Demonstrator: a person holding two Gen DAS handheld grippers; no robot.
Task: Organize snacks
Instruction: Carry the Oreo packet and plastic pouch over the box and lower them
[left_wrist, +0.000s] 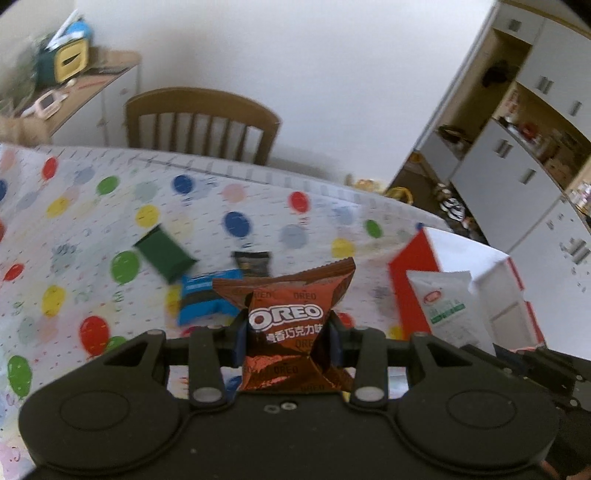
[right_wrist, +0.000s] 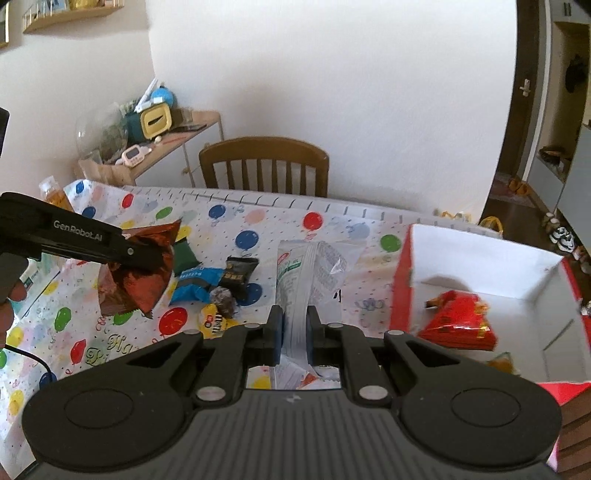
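Wooden chair (right_wrist: 264, 165) behind counter, slatted back facing the camera. Balloon-print cloth (right_wrist: 258, 218) covers the counter. Side shelf (right_wrist: 177, 138) against white wall, left of chair: yellow-and-teal box (right_wrist: 155, 119), small pink-white device (right_wrist: 133, 152), clear glass bowl (right_wrist: 96, 129). White cabinet unit (left_wrist: 517, 162) at right, open cubbies cluttered. Shoes (right_wrist: 561, 234) on dark floor beyond doorway

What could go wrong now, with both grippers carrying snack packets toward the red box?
The left gripper pinches the crumpled brown Oreo packet near its middle; the cookie inside might crack. The right gripper holds the white packet by a thin edge, so it could slip before reaching the red box.
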